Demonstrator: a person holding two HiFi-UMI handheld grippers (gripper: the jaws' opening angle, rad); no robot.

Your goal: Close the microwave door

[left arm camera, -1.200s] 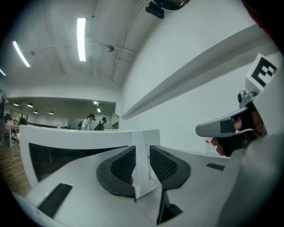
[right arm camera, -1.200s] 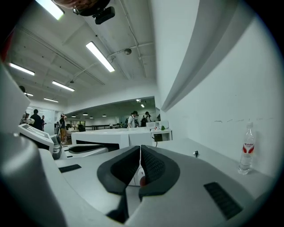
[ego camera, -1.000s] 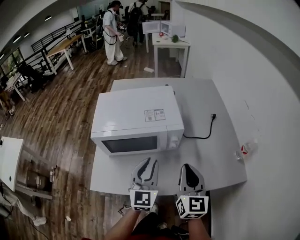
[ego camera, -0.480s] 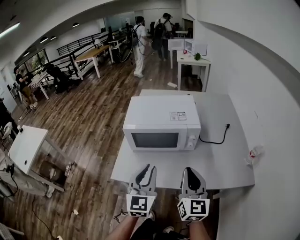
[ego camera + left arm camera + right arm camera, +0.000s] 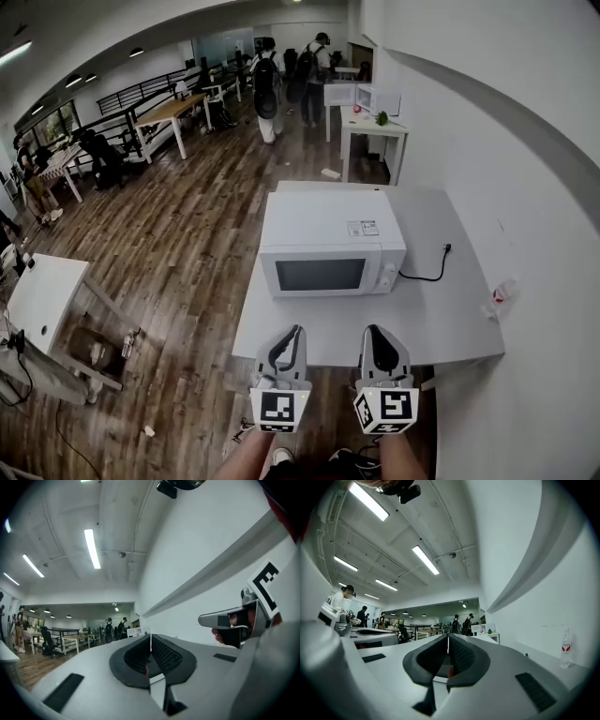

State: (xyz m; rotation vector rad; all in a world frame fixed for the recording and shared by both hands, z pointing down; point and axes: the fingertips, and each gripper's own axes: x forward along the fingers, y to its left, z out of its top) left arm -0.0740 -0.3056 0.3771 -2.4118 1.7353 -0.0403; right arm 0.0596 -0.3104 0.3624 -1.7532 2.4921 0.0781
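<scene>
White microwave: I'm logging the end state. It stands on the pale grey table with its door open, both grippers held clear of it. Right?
No: the head view shows the white box-shaped microwave with its door shut, not open. It does stand on the pale grey table, left gripper and right gripper both clear of it.

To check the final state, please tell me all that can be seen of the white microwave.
The microwave is a white box, apparently painted metal, standing upright on the pale table near its left edge. Its door, with a dark window, is shut flush. Controls sit at the front's right end; a small label lies on top. A black cable runs from its right side, the plug loose on the table. Nothing else touches it.
</scene>
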